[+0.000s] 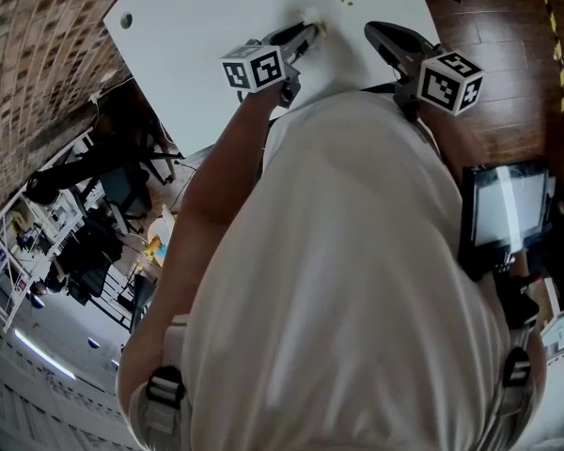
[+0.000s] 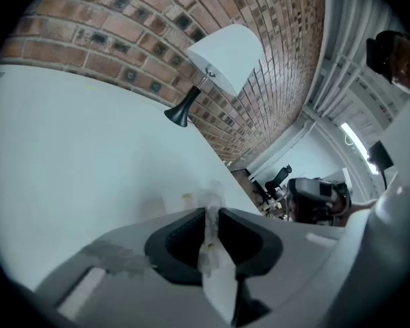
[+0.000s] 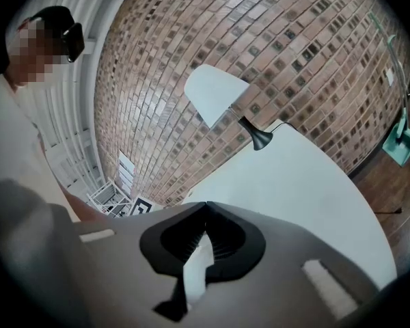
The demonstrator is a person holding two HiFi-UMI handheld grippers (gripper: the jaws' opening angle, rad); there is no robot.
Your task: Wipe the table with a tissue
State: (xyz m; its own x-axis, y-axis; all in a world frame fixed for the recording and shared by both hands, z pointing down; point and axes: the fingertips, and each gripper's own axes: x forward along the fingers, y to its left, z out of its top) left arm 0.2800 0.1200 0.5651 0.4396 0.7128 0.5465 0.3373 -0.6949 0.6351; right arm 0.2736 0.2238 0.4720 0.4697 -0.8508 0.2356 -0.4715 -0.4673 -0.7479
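Your left gripper (image 1: pixel 308 34) is clamped on the tissue (image 1: pixel 312 15), which bunches at the jaw tips over the white table (image 1: pixel 207 26). Press the wad flat and sweep toward the brown specks (image 1: pixel 347 3). Right gripper (image 1: pixel 378 32) has its jaws together, empty; hold it clear.

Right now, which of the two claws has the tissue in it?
The left claw: a crumpled white paper tissue is pinched between its jaws. The right claw is closed at the tips with nothing between them.
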